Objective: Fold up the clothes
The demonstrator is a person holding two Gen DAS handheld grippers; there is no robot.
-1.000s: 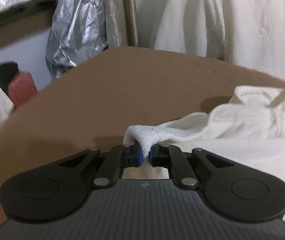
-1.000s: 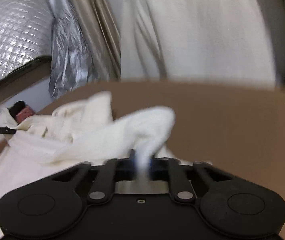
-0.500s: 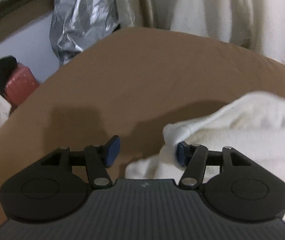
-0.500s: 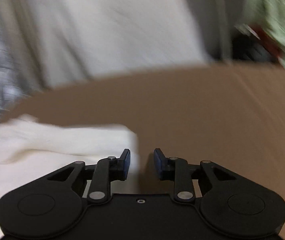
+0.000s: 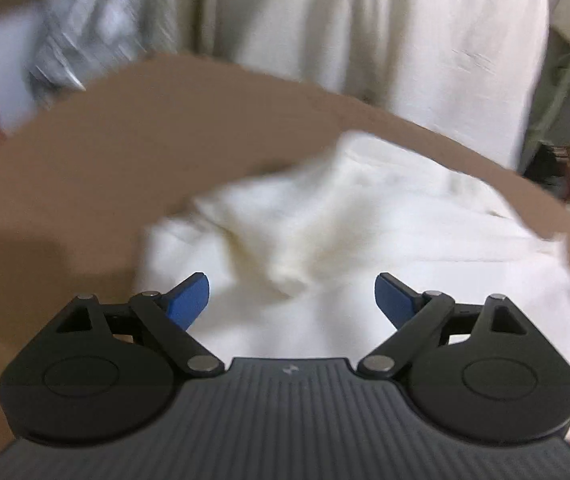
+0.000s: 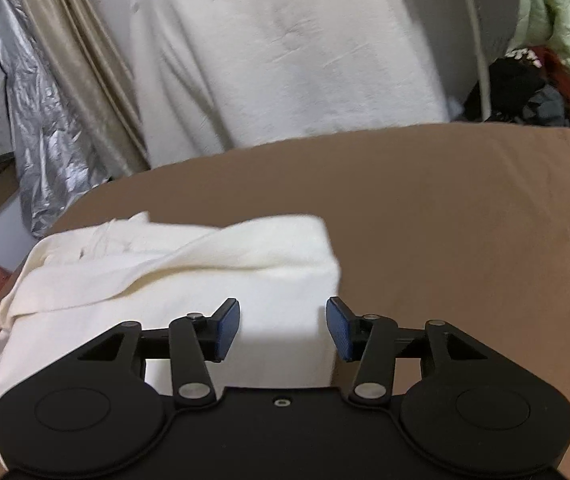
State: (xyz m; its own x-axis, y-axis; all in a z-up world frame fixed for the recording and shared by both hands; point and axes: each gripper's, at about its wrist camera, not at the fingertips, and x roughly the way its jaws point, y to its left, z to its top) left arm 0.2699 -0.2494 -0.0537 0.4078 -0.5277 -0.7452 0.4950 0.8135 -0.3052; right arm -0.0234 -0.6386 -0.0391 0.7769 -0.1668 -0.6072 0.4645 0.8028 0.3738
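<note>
One cream garment (image 6: 173,276) on brown worktop (image 6: 465,220), part-folded. Soft, light, limp; pinch at corners or hem. Left gripper (image 5: 291,298), right gripper (image 6: 283,330): jaws opening, gripping nothing.

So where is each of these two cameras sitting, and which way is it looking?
Left wrist: on the left gripper, looking down along its opening jaws at the cream garment on the brown table; nothing is between the blue pads.
Right wrist: on the right gripper, jaws opening over the garment's folded edge, unpinched, facing the hanging white cloth.
Shared: garment, table, white cloth and silver foil sheet. No hand shows.
</note>
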